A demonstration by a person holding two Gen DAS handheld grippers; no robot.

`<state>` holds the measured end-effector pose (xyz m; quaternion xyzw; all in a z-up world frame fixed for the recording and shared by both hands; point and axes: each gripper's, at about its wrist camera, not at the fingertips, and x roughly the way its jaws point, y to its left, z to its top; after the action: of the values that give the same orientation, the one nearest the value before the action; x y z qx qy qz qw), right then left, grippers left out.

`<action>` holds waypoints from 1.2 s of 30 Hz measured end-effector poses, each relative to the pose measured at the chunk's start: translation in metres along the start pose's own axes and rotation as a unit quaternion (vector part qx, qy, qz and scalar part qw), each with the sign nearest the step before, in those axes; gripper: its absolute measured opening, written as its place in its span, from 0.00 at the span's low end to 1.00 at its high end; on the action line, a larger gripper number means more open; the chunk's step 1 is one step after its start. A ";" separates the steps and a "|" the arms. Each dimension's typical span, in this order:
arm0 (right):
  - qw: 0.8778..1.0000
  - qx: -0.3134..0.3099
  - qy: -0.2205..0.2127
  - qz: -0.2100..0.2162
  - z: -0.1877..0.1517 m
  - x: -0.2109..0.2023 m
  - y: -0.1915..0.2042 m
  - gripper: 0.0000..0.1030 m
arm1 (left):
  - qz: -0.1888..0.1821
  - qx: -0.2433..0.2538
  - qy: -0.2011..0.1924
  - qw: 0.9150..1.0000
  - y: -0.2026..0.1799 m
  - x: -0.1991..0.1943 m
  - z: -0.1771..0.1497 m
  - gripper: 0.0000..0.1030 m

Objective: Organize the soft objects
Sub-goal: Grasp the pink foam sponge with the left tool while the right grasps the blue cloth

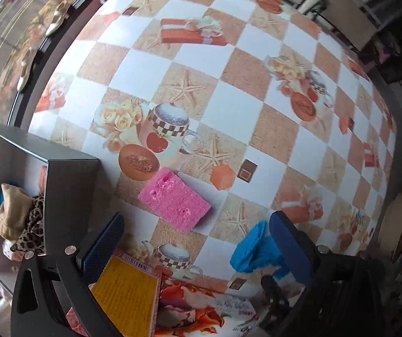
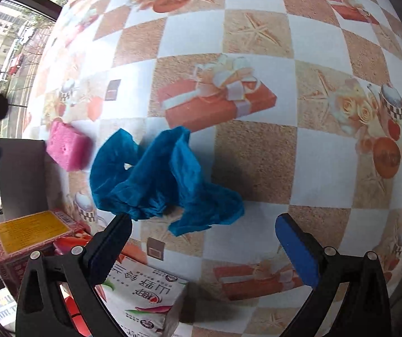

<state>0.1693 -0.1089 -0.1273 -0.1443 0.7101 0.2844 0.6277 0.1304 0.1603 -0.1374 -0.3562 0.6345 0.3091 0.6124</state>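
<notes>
Left gripper hangs above the desk with its jaws spread wide and nothing between them. Just ahead of it lies the pink sponge, flat on the checkered oilcloth, close to the dark box at the left. Inside that box sit a beige cloth and a leopard-print fabric piece, bunched together against the wall. A yellow-labelled carton shows right under the left finger.

Over to the right gripper: jaws wide apart too, holding nothing. The crumpled blue cloth lies on the desk just in front of it, its near edge touching or overlapping the tip of the left finger; whether it truly touches, I cannot tell. The pink sponge sits just beside the blue cloth, on the far left. A white printed packet with red chillies lies below the gripper, next to the yellow-labelled carton.
</notes>
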 end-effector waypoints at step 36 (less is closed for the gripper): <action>0.998 0.011 -0.060 0.009 0.007 -0.020 -0.014 0.73 | 0.060 0.069 0.032 0.995 -0.043 0.077 -0.012 0.81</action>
<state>0.1861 -0.1191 -0.1116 -0.1135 0.6758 0.2904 0.6679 0.1602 0.1208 -0.2111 -0.2841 0.6936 0.2890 0.5955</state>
